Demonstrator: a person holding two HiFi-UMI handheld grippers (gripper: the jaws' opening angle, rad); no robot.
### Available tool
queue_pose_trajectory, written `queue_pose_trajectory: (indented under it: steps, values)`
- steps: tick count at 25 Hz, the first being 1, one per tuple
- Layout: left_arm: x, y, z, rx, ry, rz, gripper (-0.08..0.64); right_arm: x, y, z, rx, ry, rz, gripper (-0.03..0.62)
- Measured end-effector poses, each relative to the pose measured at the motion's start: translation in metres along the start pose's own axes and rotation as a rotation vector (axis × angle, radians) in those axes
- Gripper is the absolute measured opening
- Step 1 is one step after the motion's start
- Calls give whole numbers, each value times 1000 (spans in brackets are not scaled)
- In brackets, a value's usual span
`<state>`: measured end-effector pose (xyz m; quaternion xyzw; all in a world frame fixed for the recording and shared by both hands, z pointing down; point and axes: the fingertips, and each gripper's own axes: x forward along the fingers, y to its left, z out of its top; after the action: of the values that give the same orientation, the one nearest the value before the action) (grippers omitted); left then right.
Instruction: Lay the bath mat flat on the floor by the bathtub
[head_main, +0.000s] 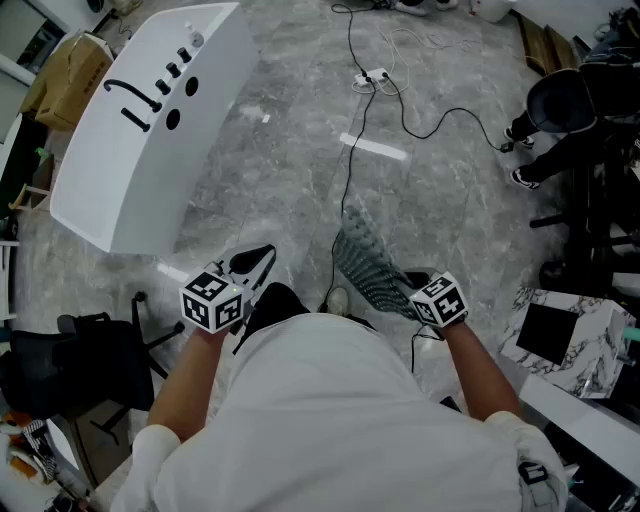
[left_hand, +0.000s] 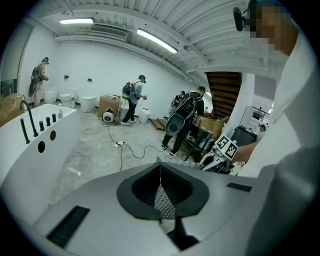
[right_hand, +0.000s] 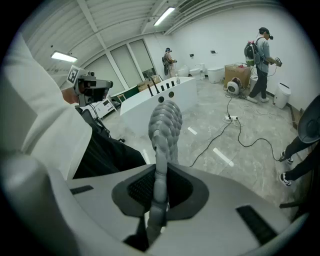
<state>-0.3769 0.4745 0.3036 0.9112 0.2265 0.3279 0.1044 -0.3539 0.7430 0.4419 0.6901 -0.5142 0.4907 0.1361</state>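
The right gripper (right_hand: 159, 192) has its jaws closed on the bath mat (right_hand: 164, 120). The grey, knobbly sheet is pinched at one edge and stands up out of the jaws as a narrow folded strip. The left gripper (left_hand: 160, 192) has its jaws pressed together with nothing between them; only a dotted pad face shows along the seam.

From the head view both grippers are held in front of the person's white shirt (head_main: 330, 420), the left one at the left and the right one at the right, well apart. The mat reaches from the right gripper toward the far left and ends in the space between the two grippers, nearer the right one. It is bunched and off the grey marbled floor (head_main: 290, 170), not lying flat.

The white bathtub (head_main: 140, 130) stands at the far left, well apart from the mat, with black fittings along its rim. A black cable (head_main: 350, 170) runs across the floor from near the person's feet to a white power strip (head_main: 372, 77) farther off. A black chair (head_main: 70, 360) sits at the near left. A person in dark clothes (head_main: 560, 110) stands at the far right.
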Motion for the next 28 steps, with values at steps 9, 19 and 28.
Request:
queue_pose_trajectory:
  steps: [9,19,28]
  values:
    - [28,62,34,-7,-21,-21,18,15,-58,83,30,-41,-29,46]
    - [67,212,131,-55,-82,-61,18,41,-146,247,134,-76,-104,48]
    - [46,333,175,-114,-146,-3,18,78,-236,425,110,-148,-179,48]
